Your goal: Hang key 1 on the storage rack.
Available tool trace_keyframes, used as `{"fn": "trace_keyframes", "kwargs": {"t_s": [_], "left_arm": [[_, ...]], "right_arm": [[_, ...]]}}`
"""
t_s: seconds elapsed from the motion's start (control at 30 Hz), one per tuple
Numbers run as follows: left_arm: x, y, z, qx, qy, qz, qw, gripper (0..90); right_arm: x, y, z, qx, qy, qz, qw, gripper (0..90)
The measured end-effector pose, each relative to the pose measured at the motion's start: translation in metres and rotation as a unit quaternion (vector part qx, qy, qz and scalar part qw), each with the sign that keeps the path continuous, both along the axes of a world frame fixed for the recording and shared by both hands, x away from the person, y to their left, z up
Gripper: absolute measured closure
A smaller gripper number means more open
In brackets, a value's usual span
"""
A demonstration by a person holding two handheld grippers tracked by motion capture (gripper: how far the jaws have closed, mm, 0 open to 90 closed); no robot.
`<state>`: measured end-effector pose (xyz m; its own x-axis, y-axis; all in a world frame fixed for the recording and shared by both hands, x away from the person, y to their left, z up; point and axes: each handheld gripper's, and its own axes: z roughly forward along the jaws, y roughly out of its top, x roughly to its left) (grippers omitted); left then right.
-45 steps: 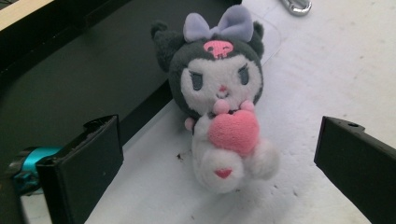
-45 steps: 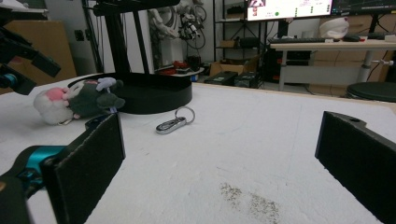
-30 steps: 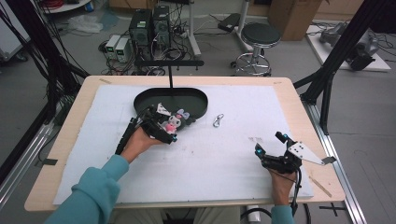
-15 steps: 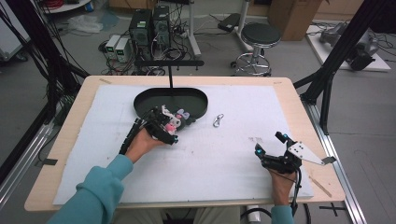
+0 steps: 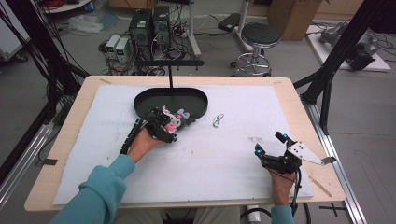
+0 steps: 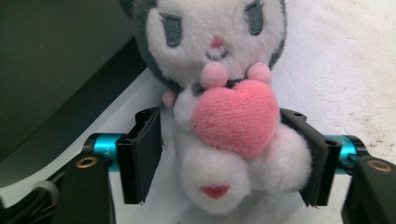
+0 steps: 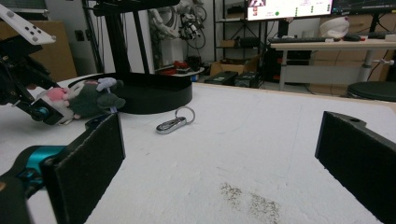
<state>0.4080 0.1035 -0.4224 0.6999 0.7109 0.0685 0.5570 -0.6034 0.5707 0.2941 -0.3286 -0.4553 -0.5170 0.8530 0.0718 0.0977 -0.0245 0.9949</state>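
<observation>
Left claw (image 6: 229, 154) has just been closing on a plush toy (image 6: 224, 98), and in the left gripper view its two black pads now stand on either side of the toy's white body. The right-hand pad presses into the fluff; the left-hand pad sits just beside the toy, and whether it touches I cannot tell. The toy has a white face, dark grey ears and a pink heart (image 6: 236, 116) held against its chest. It lies on the white mat (image 5: 224, 154) covering the counter (image 5: 299, 93), just beside the rim of the black oval tray (image 5: 196, 100). In the high view the toy (image 5: 175, 122) lies at the near edge of that tray, with the left claw (image 5: 169, 129) around it.

Right claw (image 7: 219, 154) is spread wide with nothing between its pads, low over the mat at the near right of the counter (image 5: 267, 145). A metal clip (image 5: 217, 120) on a ring lies on the mat, to the right of the tray and well apart from both claws.
</observation>
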Motion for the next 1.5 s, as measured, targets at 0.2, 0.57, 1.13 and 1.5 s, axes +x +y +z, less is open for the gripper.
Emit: {"fn": "trace_keyframes", "kwargs": {"t_s": [0.2, 0.57, 1.13, 1.5], "left_arm": [[-0.002, -0.002, 0.001, 0.005, 0.002, 0.005, 1.0, 45.7], [-0.002, -0.002, 0.003, 0.008, 0.003, 0.01, 0.9999, 51.4], [-0.01, 0.016, 0.032, -0.062, -0.046, 0.002, 0.997, 52.6], [-0.013, 0.039, 0.05, -0.107, -0.078, 0.022, 0.9909, 52.6]], "right_arm": [[0.0, 0.0, 0.0, 0.0, -0.001, 0.0, 1.0, 0.7], [0.0, 0.0, 0.0, 0.0, -0.001, 0.0, 1.0, 0.7], [0.0, 0.0, 0.0, -0.002, -0.001, 0.0, 1.0, 0.7], [0.0, 0.0, 0.0, -0.004, -0.003, -0.001, 1.0, 0.7]]}}
